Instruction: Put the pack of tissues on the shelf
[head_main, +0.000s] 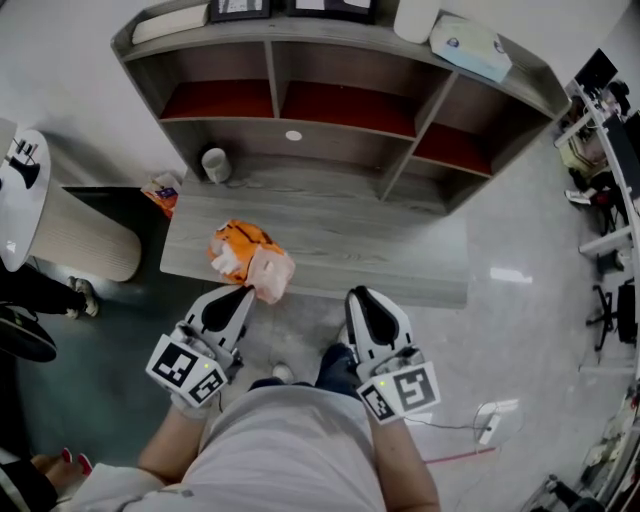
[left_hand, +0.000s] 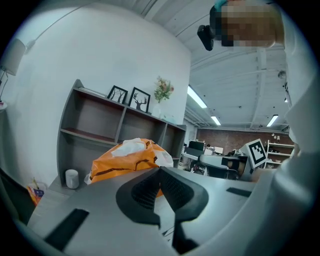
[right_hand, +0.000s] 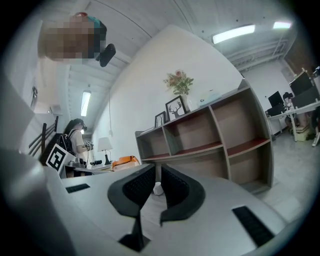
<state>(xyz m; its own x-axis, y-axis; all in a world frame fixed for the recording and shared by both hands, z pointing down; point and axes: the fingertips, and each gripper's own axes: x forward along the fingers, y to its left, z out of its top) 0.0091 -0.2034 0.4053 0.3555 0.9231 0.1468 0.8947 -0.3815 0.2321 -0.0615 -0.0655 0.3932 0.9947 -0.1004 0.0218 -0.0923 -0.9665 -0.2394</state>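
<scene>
— Tissues (head_main: 245, 258): where are they?
— Begin with the shelf (head_main: 340, 122), grey, its open compartments facing the person. Along its foot runs a low bench (head_main: 390, 250). The orange tissues sit at the bench's front edge, left of middle, with one pale end jutting past that edge.
— And the tongs?
— The left gripper (head_main: 248, 290) has its jaws pressed fully together on that jutting end. The right gripper (head_main: 358, 296) hangs just off the bench's front edge, well apart from the tissues, its jaws a narrow slit apart and holding nothing.
— Anything smaller?
— A white cup (head_main: 215, 165) stands at the bench's back left, near the shelf.
</scene>
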